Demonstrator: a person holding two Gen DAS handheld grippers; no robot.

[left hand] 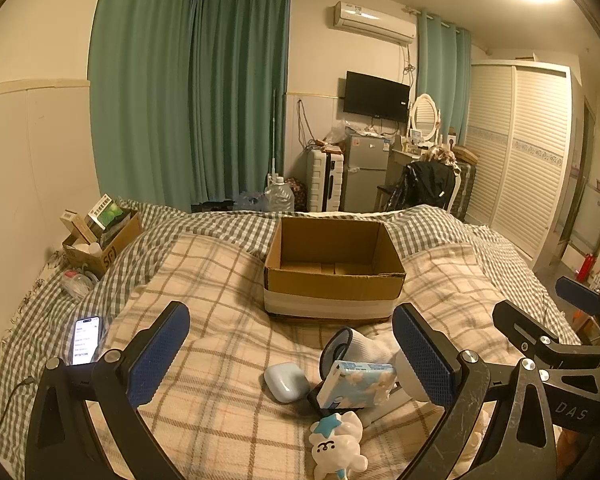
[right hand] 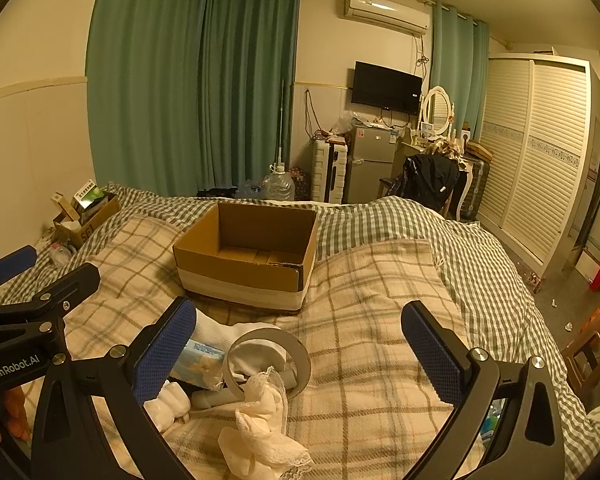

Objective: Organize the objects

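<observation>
Both the left gripper (left hand: 290,350) and the right gripper (right hand: 300,346) hang spread wide and empty-jawed over the plaid blanket (left hand: 220,420). Beneath them lie a white star-marked plush toy (left hand: 338,446), a pale blue earbud case (left hand: 286,382), a light blue tissue pack (left hand: 356,384) and a white sock (left hand: 374,346). Beyond stands an empty brown cardboard box (left hand: 334,280).

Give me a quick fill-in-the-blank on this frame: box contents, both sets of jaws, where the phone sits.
1. The cardboard box on the plaid blanket has ____ inside it.
2. The left gripper and right gripper both have their jaws ____.
3. The phone, screen lit, lies to the ____ of the box in the left wrist view.
4. The small pale blue earbud case lies on the ____.

Missing words: nothing; open; left; blanket
</observation>
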